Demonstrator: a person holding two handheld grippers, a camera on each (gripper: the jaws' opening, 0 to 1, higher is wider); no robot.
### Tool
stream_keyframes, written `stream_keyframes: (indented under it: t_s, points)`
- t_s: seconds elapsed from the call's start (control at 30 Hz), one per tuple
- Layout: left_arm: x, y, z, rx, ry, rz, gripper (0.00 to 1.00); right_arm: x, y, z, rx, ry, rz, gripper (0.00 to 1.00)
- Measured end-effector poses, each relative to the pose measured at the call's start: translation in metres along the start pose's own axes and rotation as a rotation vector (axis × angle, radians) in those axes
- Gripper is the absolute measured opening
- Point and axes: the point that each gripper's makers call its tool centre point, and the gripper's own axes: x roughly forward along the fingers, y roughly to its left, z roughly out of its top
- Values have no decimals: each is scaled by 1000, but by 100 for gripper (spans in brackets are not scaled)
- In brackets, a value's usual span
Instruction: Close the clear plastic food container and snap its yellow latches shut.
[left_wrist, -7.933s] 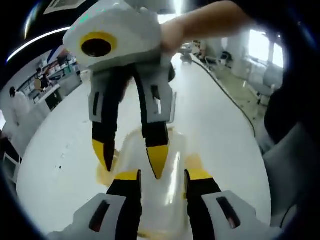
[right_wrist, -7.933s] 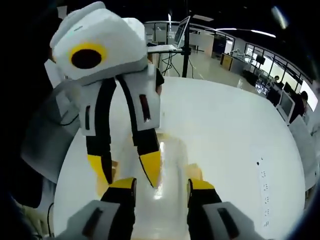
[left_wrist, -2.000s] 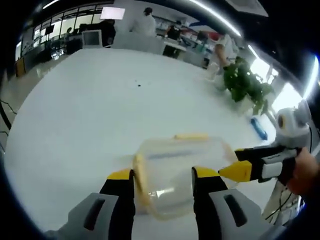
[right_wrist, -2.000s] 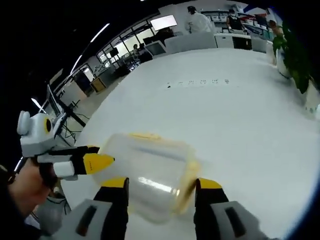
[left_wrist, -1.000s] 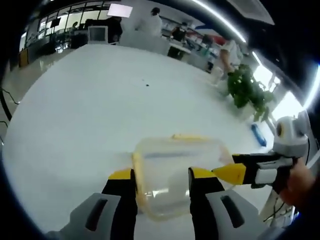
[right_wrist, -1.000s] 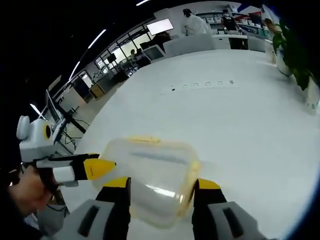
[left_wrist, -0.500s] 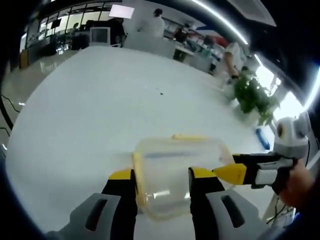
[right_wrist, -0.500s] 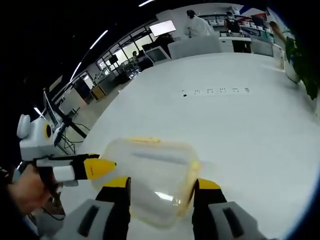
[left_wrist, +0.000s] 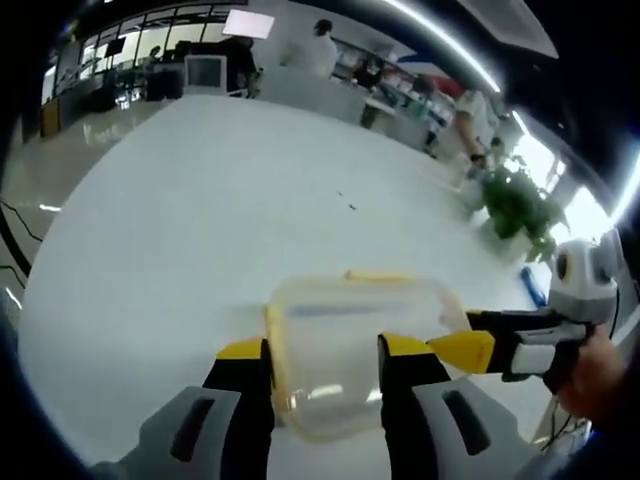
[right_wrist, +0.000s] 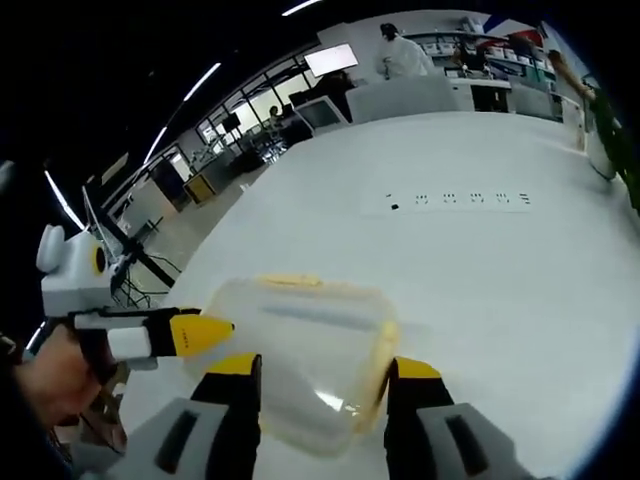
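The clear plastic container (left_wrist: 350, 330) has its lid on, with a yellow latch (left_wrist: 375, 274) along its far edge and another (left_wrist: 272, 340) at its left end. My left gripper (left_wrist: 325, 352) is shut on the container's near left part, one jaw against that left latch. My right gripper (left_wrist: 465, 350) comes in from the right, its yellow tip at the container's right end. In the right gripper view the container (right_wrist: 300, 340) sits between my right gripper's (right_wrist: 322, 368) jaws, a yellow latch (right_wrist: 385, 345) by the right jaw. My left gripper (right_wrist: 200, 335) touches its left end.
A wide white table (left_wrist: 180, 230) spreads under and beyond the container, with a row of small dark marks (right_wrist: 460, 200) on it. A potted plant (left_wrist: 520, 205) and a blue object (left_wrist: 533, 285) stand at its right edge. People (left_wrist: 320, 40) and desks lie far behind.
The container stays fixed between both pairs of jaws while the table and room slide past behind it, so both hands have swung together. The left jaws stand slightly narrower than two seconds ago.
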Motion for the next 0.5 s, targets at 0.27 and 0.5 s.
stream_keyframes:
  t_s: [0.27, 0.5]
  points:
    - [2, 18, 14, -6, -6, 4, 40, 17, 8, 13, -3, -14, 8, 48]
    - [1, 27, 17, -6, -10, 4, 40, 23, 14, 16, 0, -37, 6, 48]
